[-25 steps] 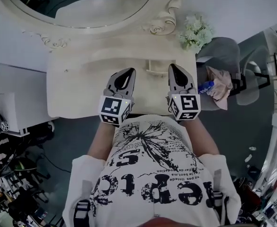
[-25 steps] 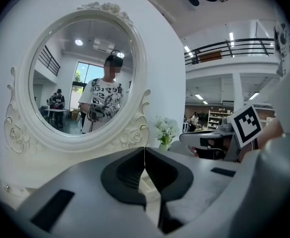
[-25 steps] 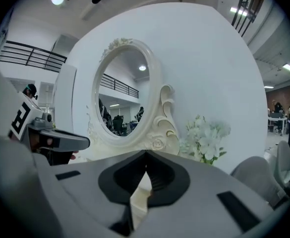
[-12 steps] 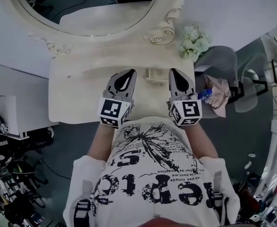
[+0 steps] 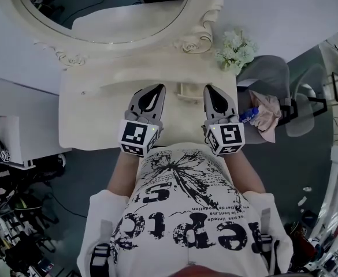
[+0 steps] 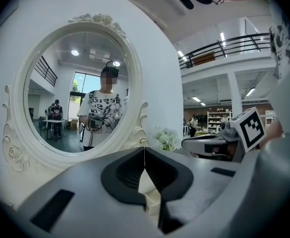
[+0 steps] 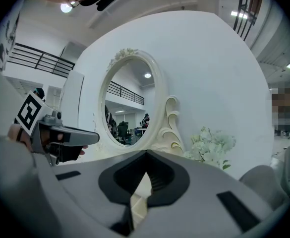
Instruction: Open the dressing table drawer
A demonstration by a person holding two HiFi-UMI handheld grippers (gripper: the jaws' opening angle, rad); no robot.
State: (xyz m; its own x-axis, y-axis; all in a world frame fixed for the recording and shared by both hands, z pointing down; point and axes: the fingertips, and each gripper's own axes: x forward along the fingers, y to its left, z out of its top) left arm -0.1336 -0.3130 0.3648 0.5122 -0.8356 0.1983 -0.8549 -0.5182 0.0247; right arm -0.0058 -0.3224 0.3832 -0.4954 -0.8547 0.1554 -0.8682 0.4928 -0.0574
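Note:
The cream dressing table [image 5: 93, 111] stands below me with its oval mirror [image 5: 105, 10] behind it. No drawer front shows in any view. My left gripper [image 5: 155, 88] hovers over the table top, shut with nothing between its tips [image 6: 144, 150]. My right gripper [image 5: 210, 89] is level beside it, also shut and empty [image 7: 145, 155]. A small cream box-like piece [image 5: 187, 91] sits on the table top between the two. Each gripper view shows the other gripper at its side: the right gripper [image 6: 204, 144] and the left gripper [image 7: 85, 139].
White flowers [image 5: 238, 42] stand at the table's back right corner. A grey chair [image 5: 275, 68] with a pink cloth [image 5: 267, 105] and a blue bottle [image 5: 251, 111] is to the right. A white cabinet [image 5: 13, 114] is on the left. Clutter lies on the floor at both sides.
The head view has shifted a little. My left gripper has lifted slightly. Both grippers stay shut, side by side over the table top.

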